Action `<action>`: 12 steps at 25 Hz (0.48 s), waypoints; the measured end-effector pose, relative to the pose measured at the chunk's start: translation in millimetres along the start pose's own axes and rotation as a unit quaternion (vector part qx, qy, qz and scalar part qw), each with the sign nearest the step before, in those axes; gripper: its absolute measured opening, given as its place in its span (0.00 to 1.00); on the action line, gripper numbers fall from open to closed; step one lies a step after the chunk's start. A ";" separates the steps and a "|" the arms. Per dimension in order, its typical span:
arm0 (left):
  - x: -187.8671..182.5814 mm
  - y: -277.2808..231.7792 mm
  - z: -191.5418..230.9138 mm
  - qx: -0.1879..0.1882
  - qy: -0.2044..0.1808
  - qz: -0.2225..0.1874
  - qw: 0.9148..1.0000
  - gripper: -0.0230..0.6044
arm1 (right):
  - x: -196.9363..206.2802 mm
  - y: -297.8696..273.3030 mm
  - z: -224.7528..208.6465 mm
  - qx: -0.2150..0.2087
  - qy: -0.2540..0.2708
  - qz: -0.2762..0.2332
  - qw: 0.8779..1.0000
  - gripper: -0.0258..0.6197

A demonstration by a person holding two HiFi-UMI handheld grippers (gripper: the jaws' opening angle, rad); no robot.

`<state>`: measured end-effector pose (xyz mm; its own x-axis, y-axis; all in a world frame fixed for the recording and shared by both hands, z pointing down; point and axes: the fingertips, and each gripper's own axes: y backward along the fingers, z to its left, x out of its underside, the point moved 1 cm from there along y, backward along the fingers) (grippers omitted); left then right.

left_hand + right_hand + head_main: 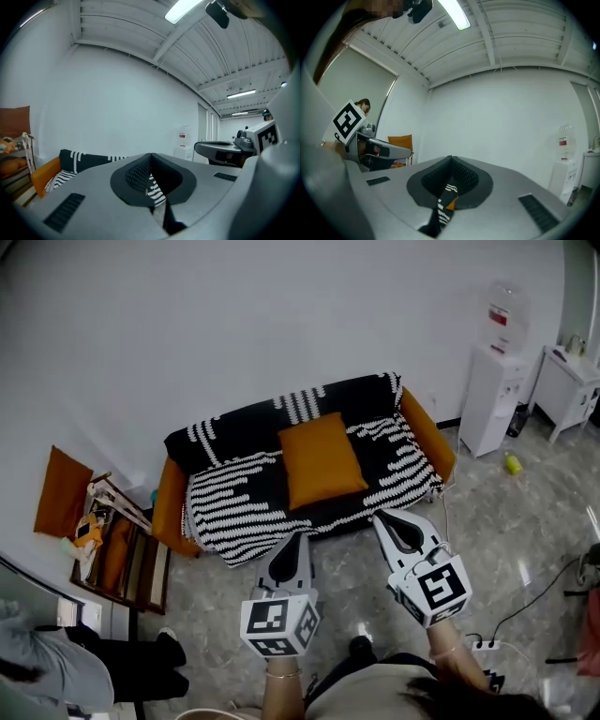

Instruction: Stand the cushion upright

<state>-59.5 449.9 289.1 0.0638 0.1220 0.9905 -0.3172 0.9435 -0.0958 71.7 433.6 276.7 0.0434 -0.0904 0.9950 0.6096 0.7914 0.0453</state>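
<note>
a plain white wall fills the far side of the room, and a grey marbled floor spreads across the near side. against the wall stands an orange sofa, draped over back and seat with a black-and-white striped throw. the orange cushion lies near the middle of the seat on the throw, its broad face turned up and its far edge up by the backrest; it is not standing upright.

to the right of the sofa a white water dispenser stands at the wall, with a small white table further right. to the left of the sofa is a wooden rack, with a flat orange pad leaning by the wall beside it. a person in dark trousers sits at the near left edge.

the left hand-held gripper and the right hand-held gripper are held side by side over the floor just near of the sofa's front edge, both pointing toward it and well apart from the cushion. in the left gripper view its jaws are clenched together with nothing between them, and the right gripper view shows the same, tips meeting and empty.

a small yellow bottle lies on the floor near the dispenser, and a white power strip sits at the near right.
</note>
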 end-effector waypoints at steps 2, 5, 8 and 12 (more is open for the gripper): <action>0.9 -5.8 11.6 0.001 0.002 0.001 1.000 0.07 | 1.8 -11.3 0.0 0.003 0.004 -0.001 1.000 0.05; 1.5 -15.7 25.6 0.005 0.007 0.004 1.000 0.07 | 3.3 -26.3 -2.6 0.009 0.000 0.000 1.000 0.05; 2.8 -28.5 37.3 0.006 0.010 0.005 1.000 0.07 | 5.9 -41.1 -9.4 0.014 0.002 0.004 1.000 0.05; 8.3 -49.2 47.8 0.008 0.010 0.010 1.000 0.07 | 12.4 -57.5 -22.9 0.020 0.005 0.007 1.000 0.05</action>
<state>-88.6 389.7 306.7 0.0763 0.1481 0.9860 -0.3338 0.9356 -0.1147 55.3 373.1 284.3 0.0595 -0.0846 0.9946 0.5768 0.8161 0.0349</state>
